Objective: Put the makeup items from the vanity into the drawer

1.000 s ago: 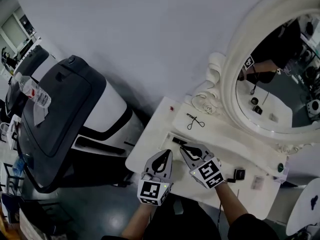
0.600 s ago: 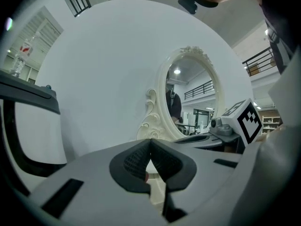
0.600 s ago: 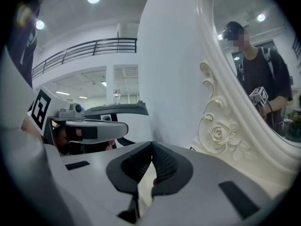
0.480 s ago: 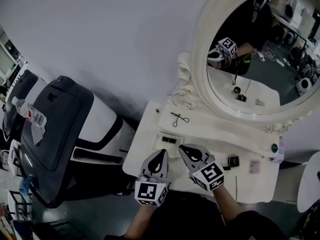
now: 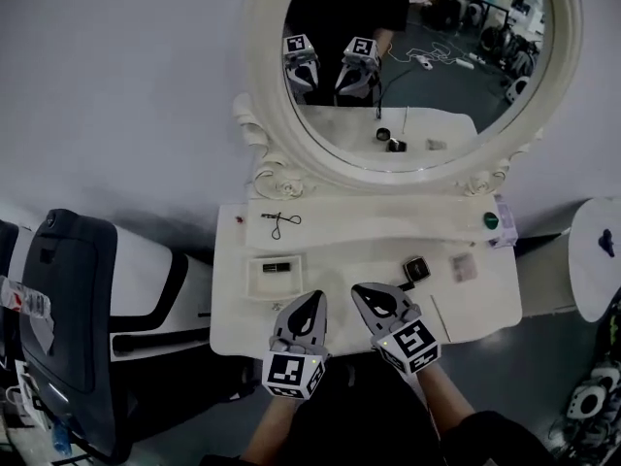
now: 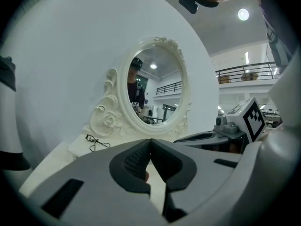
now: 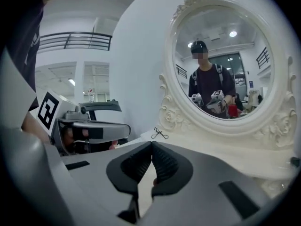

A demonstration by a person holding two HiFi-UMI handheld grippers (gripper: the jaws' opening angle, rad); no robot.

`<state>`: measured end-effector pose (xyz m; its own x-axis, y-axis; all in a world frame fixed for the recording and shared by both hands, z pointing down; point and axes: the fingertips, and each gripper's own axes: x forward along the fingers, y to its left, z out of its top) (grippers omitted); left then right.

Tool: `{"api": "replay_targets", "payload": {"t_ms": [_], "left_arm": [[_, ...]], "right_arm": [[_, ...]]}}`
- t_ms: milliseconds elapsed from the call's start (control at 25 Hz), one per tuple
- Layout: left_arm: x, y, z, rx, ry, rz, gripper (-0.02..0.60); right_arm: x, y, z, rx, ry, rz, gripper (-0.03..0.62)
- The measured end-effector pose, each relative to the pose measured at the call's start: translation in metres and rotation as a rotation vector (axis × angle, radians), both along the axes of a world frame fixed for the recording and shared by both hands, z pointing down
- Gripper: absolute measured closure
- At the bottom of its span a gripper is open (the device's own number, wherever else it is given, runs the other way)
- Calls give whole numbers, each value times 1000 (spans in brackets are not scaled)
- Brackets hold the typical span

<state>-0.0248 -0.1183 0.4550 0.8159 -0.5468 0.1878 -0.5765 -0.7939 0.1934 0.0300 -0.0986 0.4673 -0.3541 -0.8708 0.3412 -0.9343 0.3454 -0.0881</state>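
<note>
The white vanity (image 5: 243, 309) carries several makeup items. An eyelash curler (image 5: 279, 221) lies at the back left. A dark tube rests in a small white tray (image 5: 254, 278). A black compact (image 5: 416, 268) and a pale palette (image 5: 463, 266) lie to the right, and a green round piece (image 5: 490, 220) sits by the mirror's base. My left gripper (image 5: 309, 304) and right gripper (image 5: 376, 299) hover side by side over the front middle of the top. Both are shut, with nothing between the fingers. The eyelash curler (image 6: 96, 142) also shows in the left gripper view, and the same curler (image 7: 160, 134) in the right gripper view.
An oval mirror (image 5: 408, 66) in a carved white frame stands at the back and reflects both grippers. A black-and-white machine (image 5: 68, 318) stands left of the vanity. A round white surface (image 5: 597, 250) sits at the right.
The view has swung round to face the mirror squarely. Both grippers have moved from over the small tray to the front middle of the vanity top, still shut.
</note>
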Motion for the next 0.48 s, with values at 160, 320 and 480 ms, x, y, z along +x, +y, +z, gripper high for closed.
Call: {"api": "replay_targets", "payload": {"t_ms": [160,320,480], "left_arm": [[30,19,10,-25,-8,66,568],[59,36,22,-51,-26,98,568],[89,51,33,-66,-45,111,568]], "right_arm": [[30,27,11,-31,28,40,569],[63,50,25,-65,74,35,569],[94,63,36,-87,104,-3,569]]}}
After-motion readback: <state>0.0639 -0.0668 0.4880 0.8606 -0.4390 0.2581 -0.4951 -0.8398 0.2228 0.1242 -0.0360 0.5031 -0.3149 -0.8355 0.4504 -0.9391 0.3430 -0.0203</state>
